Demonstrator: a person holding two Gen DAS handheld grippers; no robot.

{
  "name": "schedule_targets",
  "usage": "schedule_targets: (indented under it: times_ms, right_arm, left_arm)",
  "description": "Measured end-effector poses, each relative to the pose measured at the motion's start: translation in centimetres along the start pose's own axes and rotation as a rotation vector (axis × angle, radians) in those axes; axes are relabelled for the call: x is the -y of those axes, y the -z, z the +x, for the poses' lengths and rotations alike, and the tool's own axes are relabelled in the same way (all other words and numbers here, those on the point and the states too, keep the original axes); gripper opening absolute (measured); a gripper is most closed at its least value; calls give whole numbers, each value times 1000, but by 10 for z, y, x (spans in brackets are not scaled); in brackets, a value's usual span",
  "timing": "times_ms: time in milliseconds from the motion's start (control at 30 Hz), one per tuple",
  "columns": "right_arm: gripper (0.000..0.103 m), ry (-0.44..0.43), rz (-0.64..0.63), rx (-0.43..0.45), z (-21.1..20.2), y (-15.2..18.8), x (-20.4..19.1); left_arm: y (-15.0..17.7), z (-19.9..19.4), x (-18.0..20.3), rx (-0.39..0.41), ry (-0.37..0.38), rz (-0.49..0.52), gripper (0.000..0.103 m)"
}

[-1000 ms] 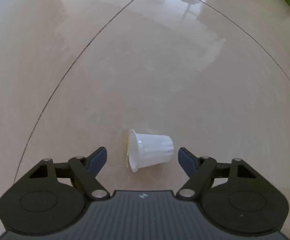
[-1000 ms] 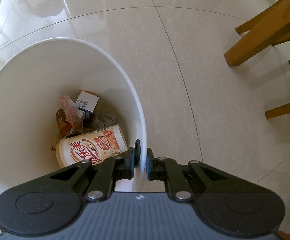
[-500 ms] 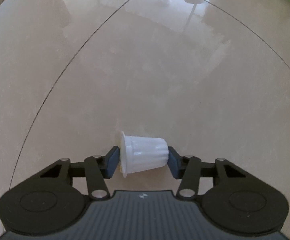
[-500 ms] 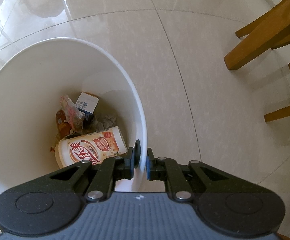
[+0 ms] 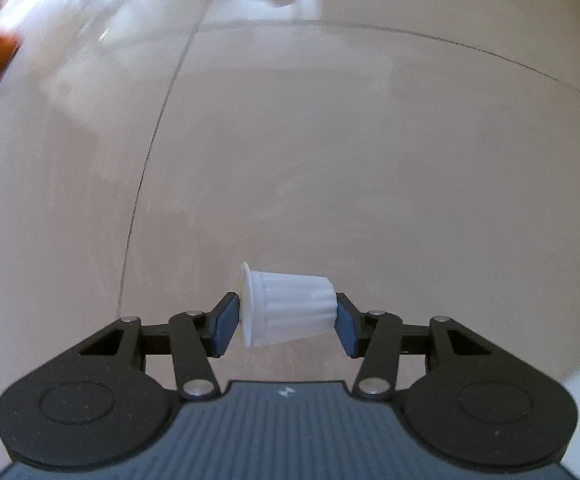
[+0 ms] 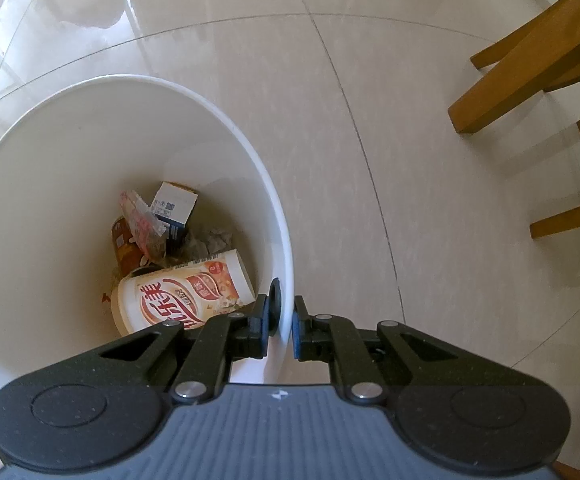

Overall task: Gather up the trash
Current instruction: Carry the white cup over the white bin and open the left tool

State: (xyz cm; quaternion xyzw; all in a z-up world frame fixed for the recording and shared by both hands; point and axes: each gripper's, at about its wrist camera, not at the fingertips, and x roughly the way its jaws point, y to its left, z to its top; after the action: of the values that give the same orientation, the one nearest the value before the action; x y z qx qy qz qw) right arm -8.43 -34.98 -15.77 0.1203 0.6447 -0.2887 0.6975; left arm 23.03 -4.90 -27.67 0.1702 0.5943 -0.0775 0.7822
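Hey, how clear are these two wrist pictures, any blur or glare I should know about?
Left wrist view: floor smeared by motion blur, though the white cup and left gripper stay sharp. Right wrist view: crisp, with window glare on the tiles at upper left and chair legs casting soft shadows; fisheye bends the grout lines in both.

Open tiled floor [image 5: 370, 160] stretches bare ahead of the left claw [image 5: 285, 318], giving free passage all round it. The white trash bin [image 6: 69, 128] stands wide-mouthed with room above its litter, while wooden chair legs [image 6: 530, 72] block the floor to the right.
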Motion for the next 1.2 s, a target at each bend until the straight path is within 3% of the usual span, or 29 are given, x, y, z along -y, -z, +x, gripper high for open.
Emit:
schedule_targets:
  times_ms: [133,367,533,667,900,1100,1200]
  right_arm:
    - [13,1,-1,-5,2,0,-1]
    - [13,-4,8,-24,2,-3,0]
    - [14,0,-6,-23,2,-3,0]
    - [14,-3,-3,-25,3,-2,0]
    - [14,-12,-3,-27,4,-3,1]
    - [13,-20,-5,-22,3,-2,3]
    - [14,-23,-5,-21,3,-1,3]
  left_arm:
    - [-1,-47,22,40,13,170,50]
    - [13,-142,54,61,130,368,50]
    - [27,-206,80,57,236,495,50]
    - [32,-249,96,34,338,521,50]
    - [48,-291,142,39,421,684,50]
    - [60,-291,162,-14,474,748,52]
    - [67,-290,165,-24,508,742,68]
